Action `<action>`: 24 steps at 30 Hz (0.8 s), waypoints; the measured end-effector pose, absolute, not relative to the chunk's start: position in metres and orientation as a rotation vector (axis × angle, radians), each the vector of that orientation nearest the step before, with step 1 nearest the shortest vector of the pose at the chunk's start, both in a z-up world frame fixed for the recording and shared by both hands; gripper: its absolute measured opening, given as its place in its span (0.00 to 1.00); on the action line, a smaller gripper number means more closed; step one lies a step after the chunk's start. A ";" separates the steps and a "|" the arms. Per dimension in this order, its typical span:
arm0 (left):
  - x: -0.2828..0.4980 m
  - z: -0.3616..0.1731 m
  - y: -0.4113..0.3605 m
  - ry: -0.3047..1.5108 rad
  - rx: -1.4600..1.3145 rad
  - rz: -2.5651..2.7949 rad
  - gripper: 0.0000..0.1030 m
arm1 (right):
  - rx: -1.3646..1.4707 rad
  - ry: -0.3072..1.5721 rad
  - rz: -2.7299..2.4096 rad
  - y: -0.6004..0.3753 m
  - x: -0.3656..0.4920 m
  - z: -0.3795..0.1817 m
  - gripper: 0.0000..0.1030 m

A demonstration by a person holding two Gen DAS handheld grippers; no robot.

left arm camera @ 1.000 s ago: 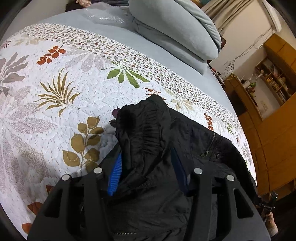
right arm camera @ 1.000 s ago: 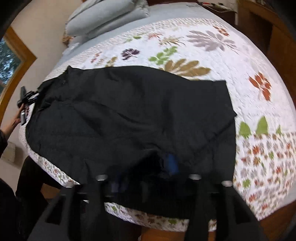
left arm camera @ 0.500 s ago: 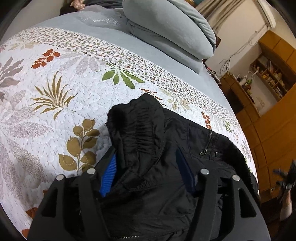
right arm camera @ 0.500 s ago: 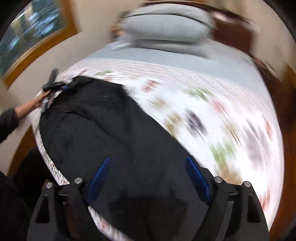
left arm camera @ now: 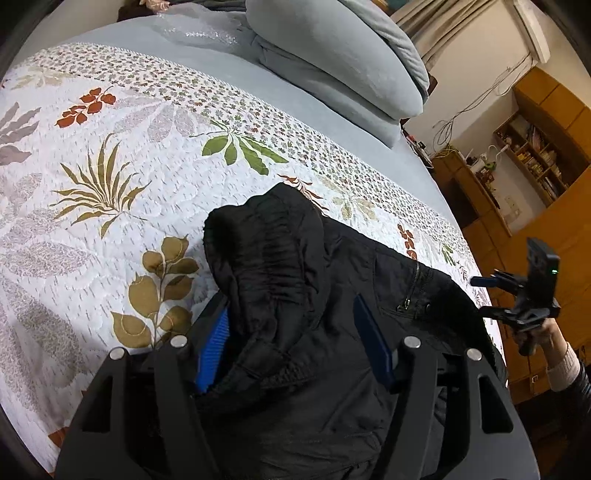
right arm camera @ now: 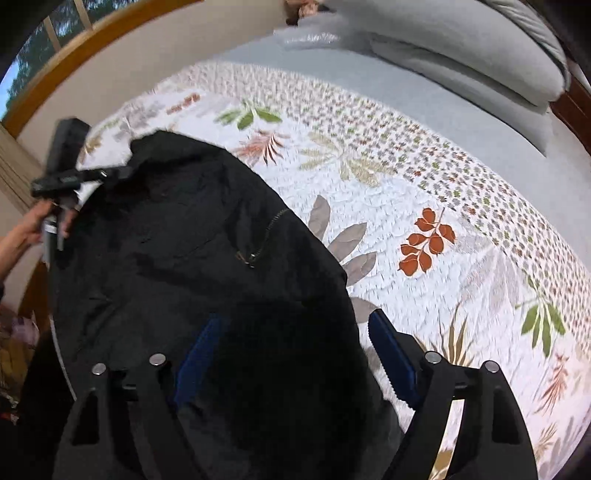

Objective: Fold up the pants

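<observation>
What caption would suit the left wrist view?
Left hand-held gripper straddling the bunched waistband of black pants on a leaf-print quilt.

A white quilt (left arm camera: 110, 177) printed with brown, green and rust leaves covers most of the frame in both views. Past its patterned border, a pale blue sheet (left arm camera: 325, 110) runs toward the top. Grey-blue pillows (left arm camera: 332, 55) are stacked at top centre of the left view, top right of the right view. In the left view, wooden cabinets (left arm camera: 546, 236) and open shelves (left arm camera: 532, 155) with small items fill the right edge, cables (left arm camera: 465, 114) hang on a cream wall, and curtains (left arm camera: 428, 26) show at the top. In the right view, a wood-framed window (right arm camera: 55, 40) sits upper left.
</observation>
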State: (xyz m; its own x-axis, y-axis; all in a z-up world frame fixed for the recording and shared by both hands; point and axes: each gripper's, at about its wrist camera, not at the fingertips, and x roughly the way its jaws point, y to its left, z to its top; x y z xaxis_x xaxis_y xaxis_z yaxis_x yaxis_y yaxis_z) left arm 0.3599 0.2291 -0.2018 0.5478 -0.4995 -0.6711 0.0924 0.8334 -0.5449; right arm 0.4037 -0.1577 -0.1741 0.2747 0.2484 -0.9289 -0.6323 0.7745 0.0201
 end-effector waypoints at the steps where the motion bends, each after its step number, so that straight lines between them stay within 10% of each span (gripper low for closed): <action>1: 0.360 -0.202 0.229 0.934 -0.483 -0.370 0.62 | -0.412 1.167 0.597 -0.155 0.408 -0.181 0.70; 8: 0.363 -0.204 0.231 0.942 -0.487 -0.367 0.62 | -0.462 1.271 0.484 -0.151 0.428 -0.218 0.10; 24: 0.337 -0.189 0.233 0.906 -0.501 -0.365 0.62 | -0.455 0.937 0.776 -0.132 0.291 -0.134 0.05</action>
